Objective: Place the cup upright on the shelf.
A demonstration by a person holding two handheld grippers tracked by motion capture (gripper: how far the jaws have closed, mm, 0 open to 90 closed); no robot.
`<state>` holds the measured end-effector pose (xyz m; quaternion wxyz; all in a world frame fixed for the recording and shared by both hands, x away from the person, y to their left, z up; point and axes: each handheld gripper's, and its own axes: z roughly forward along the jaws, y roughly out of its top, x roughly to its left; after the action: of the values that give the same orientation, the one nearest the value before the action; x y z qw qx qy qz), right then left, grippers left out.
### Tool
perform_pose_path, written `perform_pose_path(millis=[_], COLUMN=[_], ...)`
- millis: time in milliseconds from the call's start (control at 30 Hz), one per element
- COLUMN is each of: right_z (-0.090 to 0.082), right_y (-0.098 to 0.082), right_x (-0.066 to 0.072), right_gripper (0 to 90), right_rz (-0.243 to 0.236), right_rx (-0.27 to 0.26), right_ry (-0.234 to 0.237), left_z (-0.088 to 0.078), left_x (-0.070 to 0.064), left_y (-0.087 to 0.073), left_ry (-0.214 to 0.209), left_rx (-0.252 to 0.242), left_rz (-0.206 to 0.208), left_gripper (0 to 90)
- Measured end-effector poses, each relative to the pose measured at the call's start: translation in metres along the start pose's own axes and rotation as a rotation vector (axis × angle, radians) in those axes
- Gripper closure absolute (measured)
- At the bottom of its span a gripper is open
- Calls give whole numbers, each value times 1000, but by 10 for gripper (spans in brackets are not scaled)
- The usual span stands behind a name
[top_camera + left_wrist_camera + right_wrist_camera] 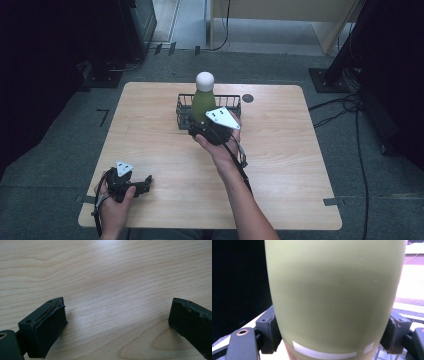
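Idleness marks the left gripper [142,182], which rests low over the near-left corner of the wooden table [280,165], jaws spread wide with bare wood between them, seemingly parked out of the way. Toward the middle, the right gripper [200,131] clamps the lower body of an olive-green bottle [203,102] with a white cap, upright at the black wire basket [232,101]. I cannot tell whether its base rests inside.

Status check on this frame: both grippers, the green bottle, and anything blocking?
Left gripper open, low over bare table. Right gripper shut on green bottle, upright at the wire basket. Nothing blocking.
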<state>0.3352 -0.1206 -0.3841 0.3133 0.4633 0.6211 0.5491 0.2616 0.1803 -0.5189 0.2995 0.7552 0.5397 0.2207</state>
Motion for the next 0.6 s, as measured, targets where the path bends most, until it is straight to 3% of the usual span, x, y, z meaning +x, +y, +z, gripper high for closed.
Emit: perform_pose_path(millis=[600], right_z=[12], right_y=[23], right_x=[-27], right_gripper=[202], right_rz=[1], right_rx=[-12], right_ry=[-68], left_z=[0], left_x=[0], left_y=[0], left_ry=[0], left_rx=[0], left_rz=[-2], left_gripper=[16])
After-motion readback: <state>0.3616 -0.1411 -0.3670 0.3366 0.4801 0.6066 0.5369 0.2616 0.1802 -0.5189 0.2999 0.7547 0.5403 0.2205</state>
